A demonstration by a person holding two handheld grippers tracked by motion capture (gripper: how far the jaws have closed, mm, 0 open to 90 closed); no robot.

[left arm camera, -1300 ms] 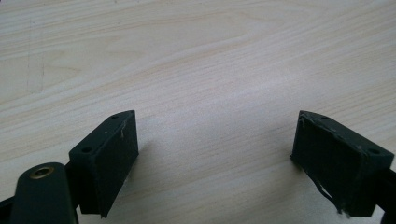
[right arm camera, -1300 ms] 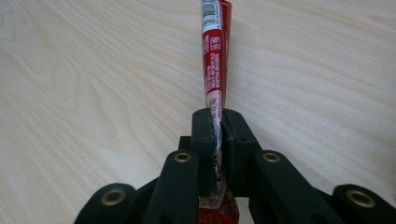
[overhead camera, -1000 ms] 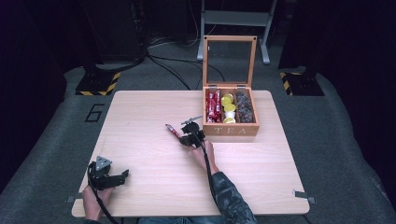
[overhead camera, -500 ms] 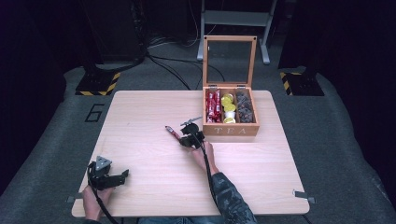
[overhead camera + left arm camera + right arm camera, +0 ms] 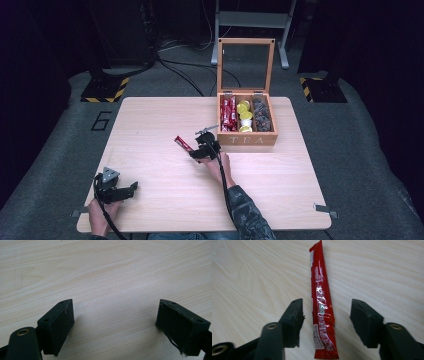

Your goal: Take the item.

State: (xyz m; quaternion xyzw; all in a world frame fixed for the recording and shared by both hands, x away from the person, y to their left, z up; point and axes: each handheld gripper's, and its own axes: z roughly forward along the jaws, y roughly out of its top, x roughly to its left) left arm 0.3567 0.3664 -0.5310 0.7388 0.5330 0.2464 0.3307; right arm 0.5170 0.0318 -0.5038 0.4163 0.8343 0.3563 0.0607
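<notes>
A long red sachet [image 5: 322, 305] lies flat on the wooden table [image 5: 160, 125], left of the tea box; in the high view the sachet [image 5: 183, 144] points up and left. My right gripper [image 5: 327, 307] straddles its near end. Its jaws have just been opening and now stand apart on either side of the sachet without touching it. From above, the right gripper [image 5: 196, 151] sits at mid-table in the person's hand. My left gripper [image 5: 131, 189] rests near the front left corner. Its jaws [image 5: 115, 312] are spread wide over bare wood.
An open wooden box marked TEA [image 5: 247, 140] stands at the back right of the table, lid upright. It holds red sachets [image 5: 228, 114], yellow capsules [image 5: 244, 114] and dark packets [image 5: 262, 116]. Cables trail from both grippers toward the front edge.
Both hands stay where they were. The sachet lies at the same spot by the right gripper's tips; the high view is too small to show the jaws moving.
</notes>
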